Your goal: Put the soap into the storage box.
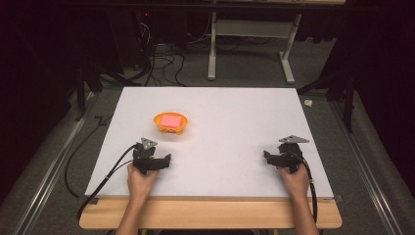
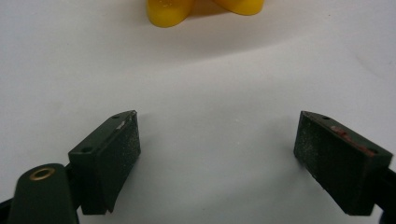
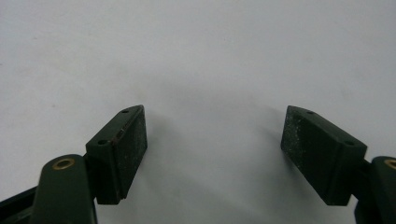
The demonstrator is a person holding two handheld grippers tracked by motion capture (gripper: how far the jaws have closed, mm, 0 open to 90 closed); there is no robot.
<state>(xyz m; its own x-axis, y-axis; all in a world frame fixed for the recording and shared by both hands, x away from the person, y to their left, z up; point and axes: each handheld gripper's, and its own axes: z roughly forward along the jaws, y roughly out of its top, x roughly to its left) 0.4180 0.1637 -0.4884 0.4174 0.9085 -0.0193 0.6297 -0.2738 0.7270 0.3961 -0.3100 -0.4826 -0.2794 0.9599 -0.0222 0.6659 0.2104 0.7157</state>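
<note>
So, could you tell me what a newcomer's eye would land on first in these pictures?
The orange bowl with a pink block in it, alone left of centre on the white table. Next, the two black grippers near the front edge: the left gripper just short of the bowl, the right gripper far right, both with jaws apart and nothing between them.

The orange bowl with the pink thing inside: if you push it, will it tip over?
Probably not. The orange bowl looks low and wide, standing on stubby feet, so it would likely slide on the smooth white table. It looks like light plastic, so a push may send the pink block sliding inside.
</note>
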